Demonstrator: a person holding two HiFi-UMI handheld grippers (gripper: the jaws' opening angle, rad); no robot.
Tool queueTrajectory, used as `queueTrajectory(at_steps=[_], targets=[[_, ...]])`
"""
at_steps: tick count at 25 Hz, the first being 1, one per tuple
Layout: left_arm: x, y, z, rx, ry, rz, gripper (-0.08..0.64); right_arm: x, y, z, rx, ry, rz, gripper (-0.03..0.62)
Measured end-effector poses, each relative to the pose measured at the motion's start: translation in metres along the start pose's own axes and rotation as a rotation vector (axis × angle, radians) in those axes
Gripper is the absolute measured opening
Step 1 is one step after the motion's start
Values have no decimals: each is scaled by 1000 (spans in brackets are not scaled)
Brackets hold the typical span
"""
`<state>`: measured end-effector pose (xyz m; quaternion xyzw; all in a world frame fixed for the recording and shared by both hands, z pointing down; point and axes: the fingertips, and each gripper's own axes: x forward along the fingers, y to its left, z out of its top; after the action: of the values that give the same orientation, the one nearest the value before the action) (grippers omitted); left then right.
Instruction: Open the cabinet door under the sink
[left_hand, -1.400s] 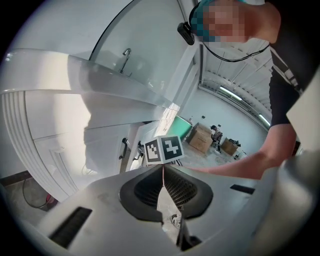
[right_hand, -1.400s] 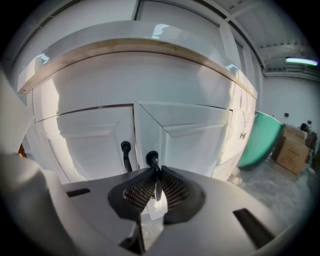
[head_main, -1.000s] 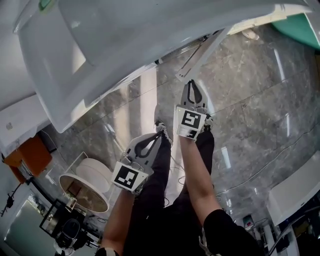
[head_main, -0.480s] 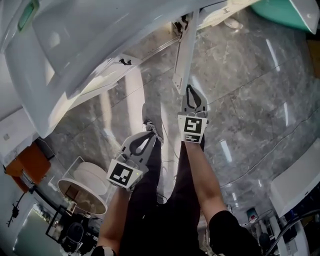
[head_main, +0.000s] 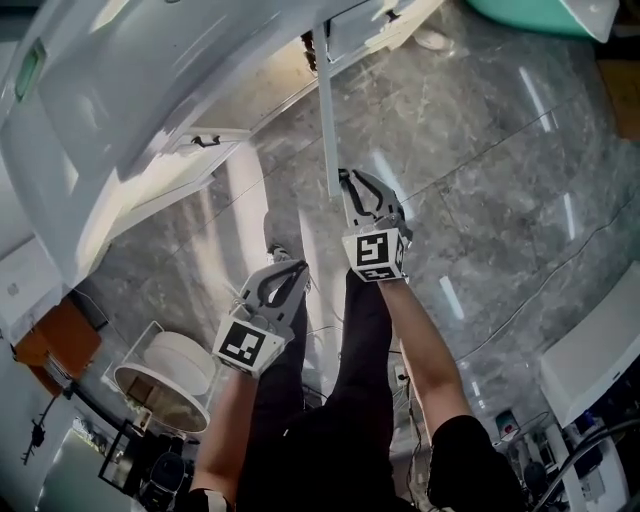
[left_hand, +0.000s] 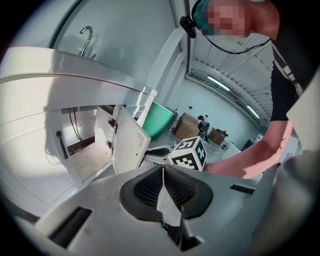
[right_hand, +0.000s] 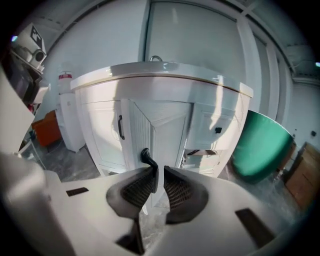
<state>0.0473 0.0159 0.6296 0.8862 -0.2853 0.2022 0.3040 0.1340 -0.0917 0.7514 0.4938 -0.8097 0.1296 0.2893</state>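
Note:
The white sink cabinet (head_main: 150, 80) fills the head view's upper left. Its middle door (head_main: 326, 120) stands swung out and shows edge-on as a thin white strip. My right gripper (head_main: 345, 180) sits at the door's free end. In the right gripper view this gripper (right_hand: 159, 170) is shut on the door's black handle (right_hand: 145, 156), with the door's edge (right_hand: 156, 132) rising just behind. My left gripper (head_main: 290, 270) hangs lower left, clear of the cabinet. Its jaws (left_hand: 163, 167) are shut with nothing in them. The left gripper view shows the open door (left_hand: 127, 145) and the bare cabinet inside (left_hand: 85, 150).
A second cabinet door (right_hand: 107, 132) with a black handle stays shut left of the open one. A green tub (right_hand: 260, 150) stands to the right on the grey stone floor (head_main: 470, 180). A white spool (head_main: 175, 365) and an orange box (head_main: 55, 320) sit lower left.
The cabinet door has swung farther out, from a slight angle to edge-on. My right gripper has drawn back toward me with the handle. The left gripper has barely moved.

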Motion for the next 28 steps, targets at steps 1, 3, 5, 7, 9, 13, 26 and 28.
queueTrajectory(at_steps=[1, 3, 5, 7, 9, 13, 26, 28], targets=[[5, -3, 1, 0, 3, 2, 17, -1, -4, -1, -13, 3, 9, 121], [17, -9, 4, -6, 3, 5, 17, -5, -18, -7, -5, 13, -15, 101], [26, -13, 8, -12, -3, 7, 17, -9, -45, -14, 54, 13, -74, 84], [34, -17, 12, -13, -10, 8, 17, -12, -71, -20, 105, -6, -85, 77], [40, -22, 16, -15, -13, 11, 17, -14, -89, -22, 54, -4, -35, 77], [53, -27, 18, -3, -2, 20, 17, -13, -118, -24, -32, 7, 49, 77], [93, -48, 64, 64, -16, 21, 17, -52, -137, -17, -88, -35, 164, 77], [91, -55, 77, 83, -15, 16, 17, -80, -132, 2, -58, -62, 175, 77]])
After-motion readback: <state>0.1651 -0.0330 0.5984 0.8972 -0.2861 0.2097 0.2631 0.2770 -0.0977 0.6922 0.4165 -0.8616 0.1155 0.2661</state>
